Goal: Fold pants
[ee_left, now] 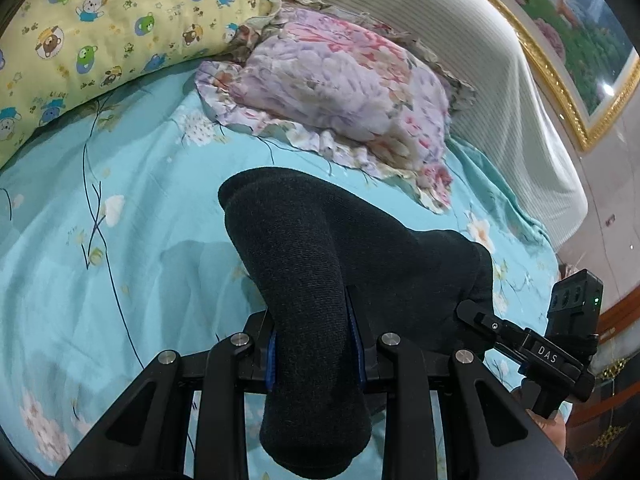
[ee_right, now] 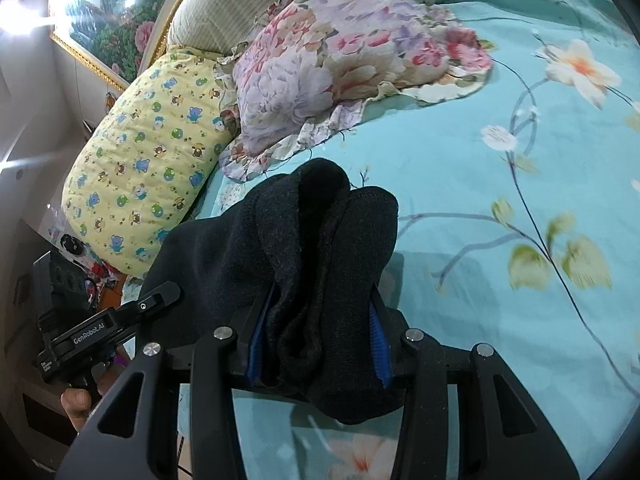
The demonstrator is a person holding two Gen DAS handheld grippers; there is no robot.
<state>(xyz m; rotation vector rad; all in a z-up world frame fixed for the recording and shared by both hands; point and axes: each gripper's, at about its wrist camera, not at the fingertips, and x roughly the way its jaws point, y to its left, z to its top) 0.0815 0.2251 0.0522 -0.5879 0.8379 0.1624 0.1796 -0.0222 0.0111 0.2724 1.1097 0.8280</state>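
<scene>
You've got a bed with a turquoise floral sheet (ee_left: 80, 240) filling most of both views. Far side: a floral ruffled pillow (ee_left: 340, 92) lying on the sheet, with a yellow bear-print pillow (ee_left: 100, 28) touching it on its left in the left wrist view. Behind them a striped padded headboard (ee_left: 500, 92), and a gold-framed landscape painting (ee_left: 580, 40) on the wall beyond.

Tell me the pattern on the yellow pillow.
Yellow pillow: cartoon bears in blue, green and brown, seen best in the right wrist view.
</scene>
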